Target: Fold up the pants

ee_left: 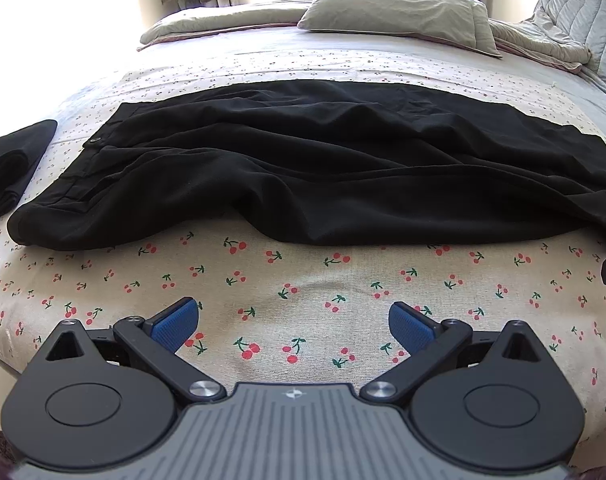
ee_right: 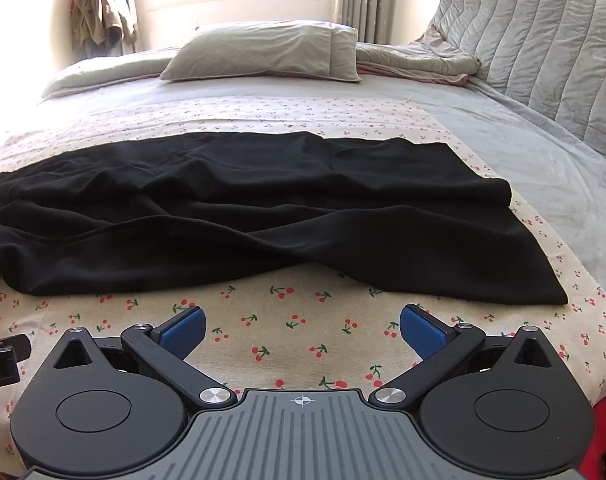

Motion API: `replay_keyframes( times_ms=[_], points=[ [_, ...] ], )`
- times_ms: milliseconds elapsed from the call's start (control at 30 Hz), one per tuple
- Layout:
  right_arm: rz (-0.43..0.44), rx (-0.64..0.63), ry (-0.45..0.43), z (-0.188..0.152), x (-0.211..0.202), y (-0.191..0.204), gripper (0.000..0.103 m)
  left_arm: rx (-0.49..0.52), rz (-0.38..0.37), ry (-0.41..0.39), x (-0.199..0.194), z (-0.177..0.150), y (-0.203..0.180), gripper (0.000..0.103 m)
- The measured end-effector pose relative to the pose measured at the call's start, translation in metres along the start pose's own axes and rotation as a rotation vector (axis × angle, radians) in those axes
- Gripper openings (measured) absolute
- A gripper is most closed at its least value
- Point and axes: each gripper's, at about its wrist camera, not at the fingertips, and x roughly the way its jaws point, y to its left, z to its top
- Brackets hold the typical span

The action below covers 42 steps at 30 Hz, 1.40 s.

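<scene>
Left claw [ee_left: 294, 322] jaws wide apart, empty, hanging over cherry-print sheet [ee_left: 303, 296] short of cloth; right claw [ee_right: 301, 330] same, likely both poised to grab near edge

Bed [ee_right: 543, 168] serves as folding surface

Black pants [ee_left: 303, 152] spread sideways across sheet, wrinkled, waistband at left, leg ends [ee_right: 483, 248] at right, seemingly one leg atop other

Folded dark garment [ee_left: 11, 168] lies apart at left, probably finished

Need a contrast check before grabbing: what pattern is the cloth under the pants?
Cream cloth printed with small red cherries on green stems, clearest in the right wrist view.
</scene>
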Motion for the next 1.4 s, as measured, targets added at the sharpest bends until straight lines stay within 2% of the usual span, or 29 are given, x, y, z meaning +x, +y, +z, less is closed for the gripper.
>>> replay_keyframes(
  times_ms=[333,500,700,767,833,967,1100,1267,1400],
  points=[
    [-0.029,-0.025,-0.018,0.0,-0.001,-0.001,0.103,0.015,0.021,0.019,0.005,0.003,0.004,0.103],
    [-0.082,-0.087,-0.073,0.003,-0.005,0.001,0.103,0.026,0.063,-0.006,0.007,0.008,0.013,0.103],
    [-0.057,-0.061,-0.069,0.008,-0.009,-0.005,0.103,-0.014,0.044,-0.047,0.003,0.018,0.028,0.103],
    [-0.049,-0.056,-0.063,0.01,-0.009,-0.007,0.103,-0.028,0.026,-0.04,0.002,0.022,0.035,0.103],
    [-0.042,-0.067,-0.053,0.011,-0.009,-0.008,0.103,-0.039,-0.006,0.028,0.006,0.024,0.043,0.103],
    [-0.017,-0.091,-0.007,0.018,-0.006,-0.02,0.103,-0.081,-0.046,0.077,0.016,0.032,0.071,0.103],
    [-0.037,-0.054,0.042,0.026,0.003,-0.05,0.103,-0.174,-0.048,0.068,0.024,0.039,0.118,0.103],
    [0.008,0.127,0.123,0.029,0.019,-0.111,0.103,-0.356,-0.037,0.11,0.042,0.037,0.181,0.103],
    [-0.015,0.263,0.175,0.024,0.033,-0.154,0.102,-0.51,-0.042,0.128,0.056,0.03,0.22,0.101]
  ],
)
